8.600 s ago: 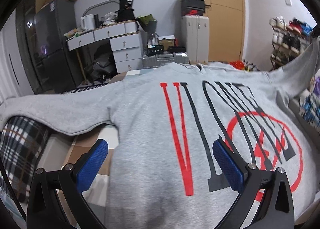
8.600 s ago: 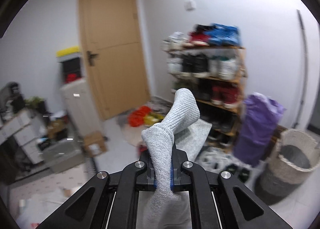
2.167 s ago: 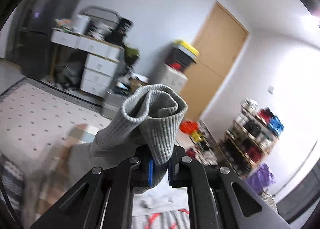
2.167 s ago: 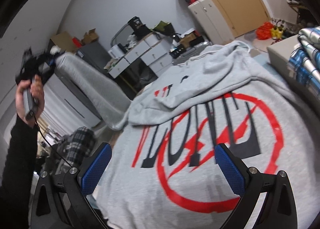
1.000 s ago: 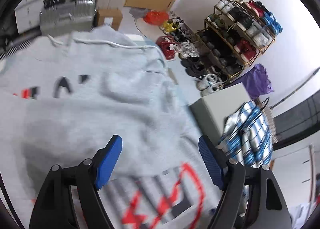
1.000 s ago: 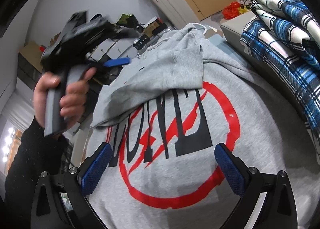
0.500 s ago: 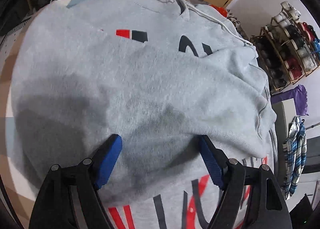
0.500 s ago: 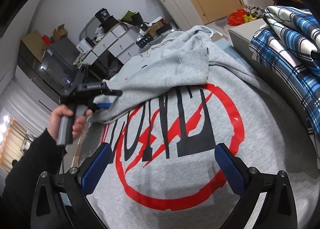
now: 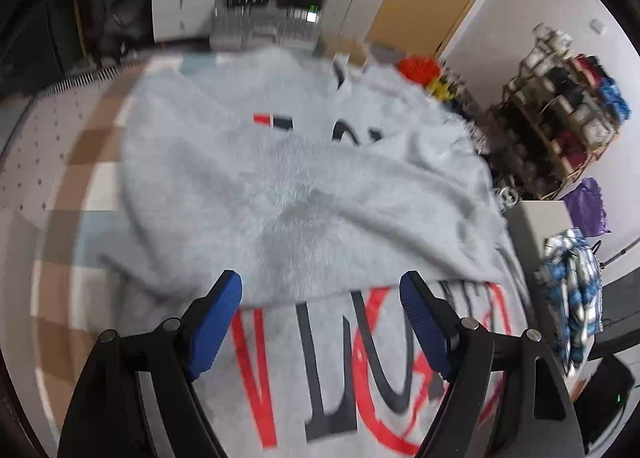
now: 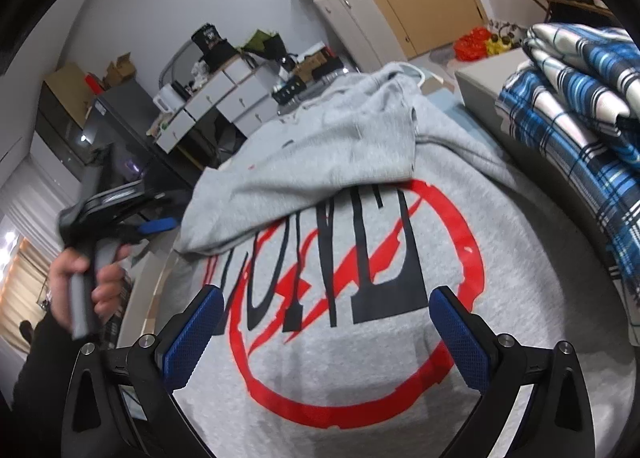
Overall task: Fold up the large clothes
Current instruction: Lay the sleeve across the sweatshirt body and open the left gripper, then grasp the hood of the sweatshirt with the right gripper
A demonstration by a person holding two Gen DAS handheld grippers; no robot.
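Grey hoodie (image 10: 360, 342): spread flat on the checked surface (image 9: 76, 177), 1 sleeve (image 10: 304, 181) folded across its red-and-black print. Left gripper (image 9: 320, 298): jaws wide, empty, above sleeve's edge. Right gripper (image 10: 326, 312): jaws wide, empty, over print. Plaid shirts (image 10: 572, 97): stacked beside hoodie.

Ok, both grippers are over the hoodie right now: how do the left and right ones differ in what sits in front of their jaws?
The left gripper looks onto the folded-over sleeve's edge, with plain grey cloth ahead; the right gripper hangs over the bare red circle print. The left view is blurred, the right sharp. Both stand open with nothing between the pads, above the same grey hoodie.
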